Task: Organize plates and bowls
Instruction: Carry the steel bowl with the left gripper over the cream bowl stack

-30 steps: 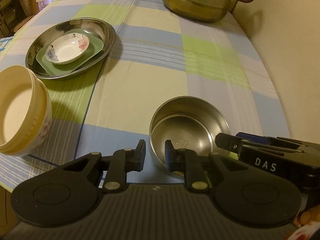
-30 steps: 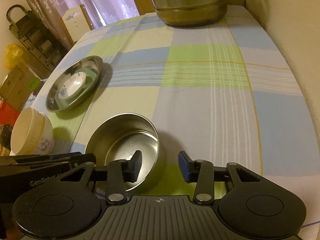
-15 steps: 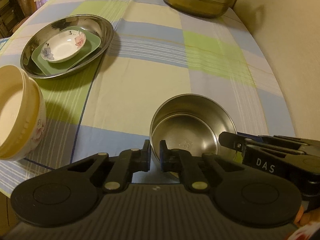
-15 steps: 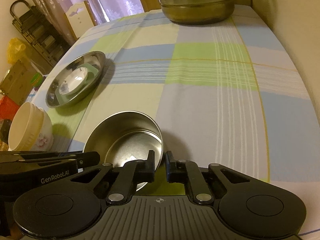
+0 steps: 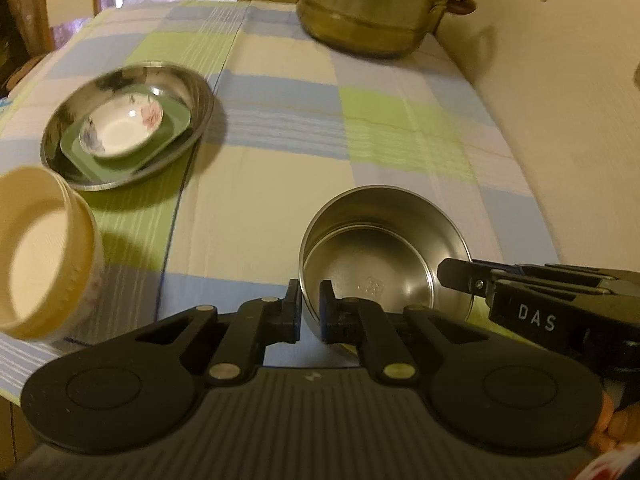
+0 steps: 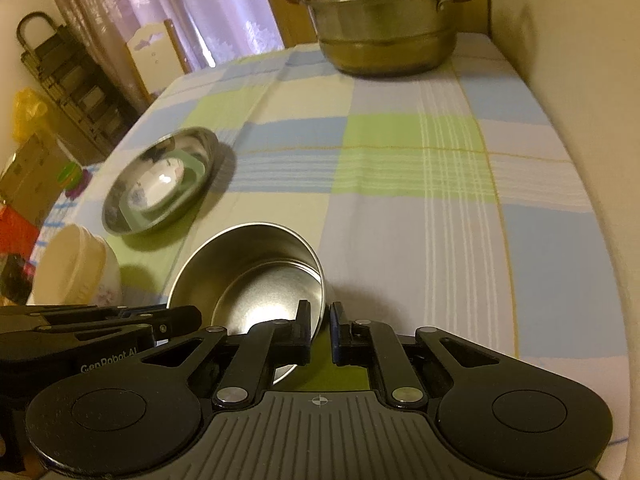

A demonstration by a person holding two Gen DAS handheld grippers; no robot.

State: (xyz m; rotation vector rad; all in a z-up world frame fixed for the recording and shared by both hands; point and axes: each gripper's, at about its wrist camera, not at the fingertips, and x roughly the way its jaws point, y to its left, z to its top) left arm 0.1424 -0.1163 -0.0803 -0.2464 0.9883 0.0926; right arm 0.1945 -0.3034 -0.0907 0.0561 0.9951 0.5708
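The middle of the tablecloth (image 6: pixel 400 208) lay bare; a big pot (image 6: pixel 384 28) blocked the far end.

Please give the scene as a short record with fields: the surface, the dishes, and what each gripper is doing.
surface: checked tablecloth
steel bowl: nearest, rim gripped from two sides
left gripper: jaws shut on steel bowl rim
right gripper: jaws shut on steel bowl rim
steel plate: holds green dish and floral bowl
cream bowl: near table edge
pot: far end
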